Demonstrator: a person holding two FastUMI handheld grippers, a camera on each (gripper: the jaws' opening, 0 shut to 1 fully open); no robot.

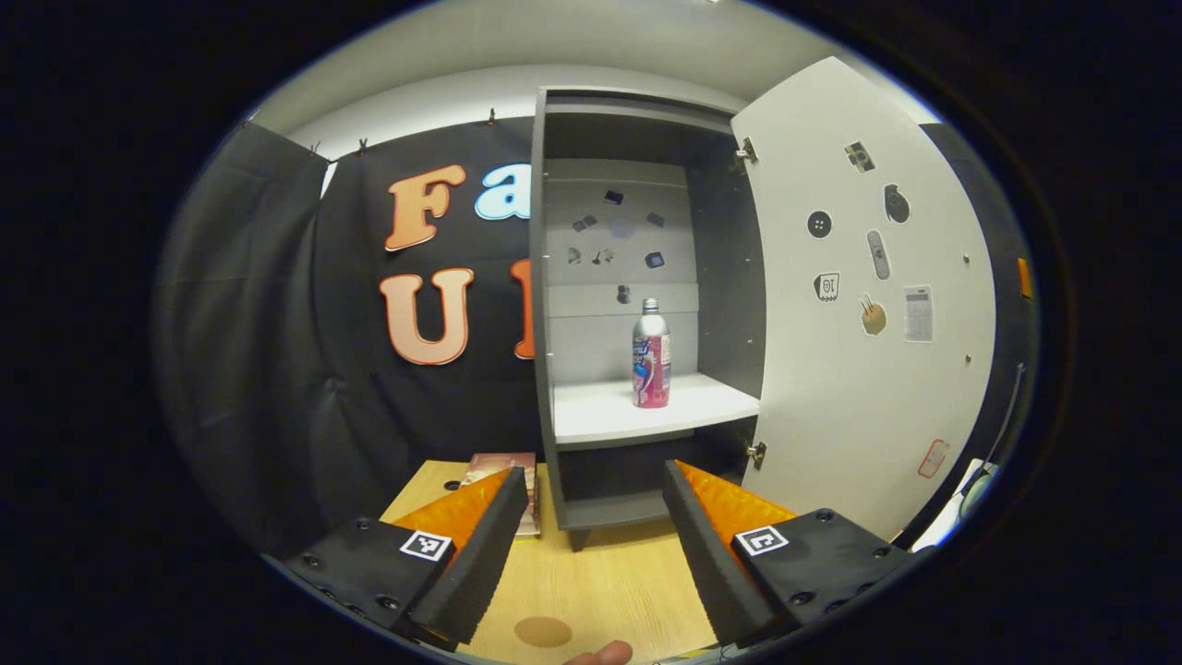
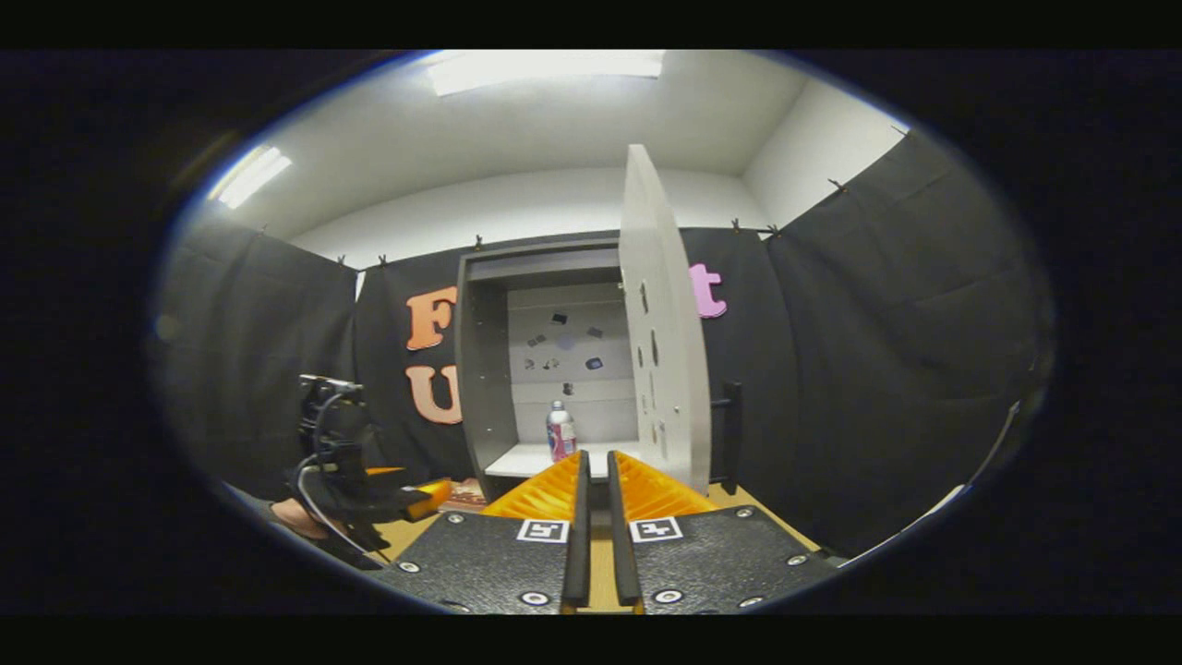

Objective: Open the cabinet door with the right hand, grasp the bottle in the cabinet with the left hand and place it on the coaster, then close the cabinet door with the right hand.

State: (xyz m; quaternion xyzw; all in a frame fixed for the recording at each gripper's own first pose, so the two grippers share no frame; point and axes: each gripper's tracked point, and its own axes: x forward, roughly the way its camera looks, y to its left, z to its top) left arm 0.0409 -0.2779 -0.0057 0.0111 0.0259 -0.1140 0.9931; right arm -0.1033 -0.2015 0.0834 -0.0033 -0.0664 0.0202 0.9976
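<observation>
Your cabinet (image 1: 637, 277) stands on a light wooden table (image 1: 600, 591) against the black cloth wall of the booth, under a white ceiling with strip lights (image 2: 545, 69). Its door (image 1: 859, 305) is swung wide on the right-hand hinges, and the inner face carries a scatter of small stickers; more stickers sit on the cabinet's back panel.

The bottle (image 1: 651, 356) stands upright on the white shelf (image 1: 646, 411) inside the cabinet, free of both tongs. In the right gripper view it appears again (image 2: 560, 431), just left of the door's edge.

Your left gripper (image 1: 596, 480) is spread wide, empty, and held short of the cabinet over the table, its fingers framing the lower compartment. Your right gripper (image 2: 597, 462) is closed to a narrow slit with nothing between the fingers, aimed towards the shelf and the door's edge.

On the table near you lies a round brown disc (image 1: 543, 632), probably the coaster, though it sits at the distorted edge of the left gripper view. A book or booklet (image 1: 503, 476) lies beside the cabinet's left foot.
</observation>
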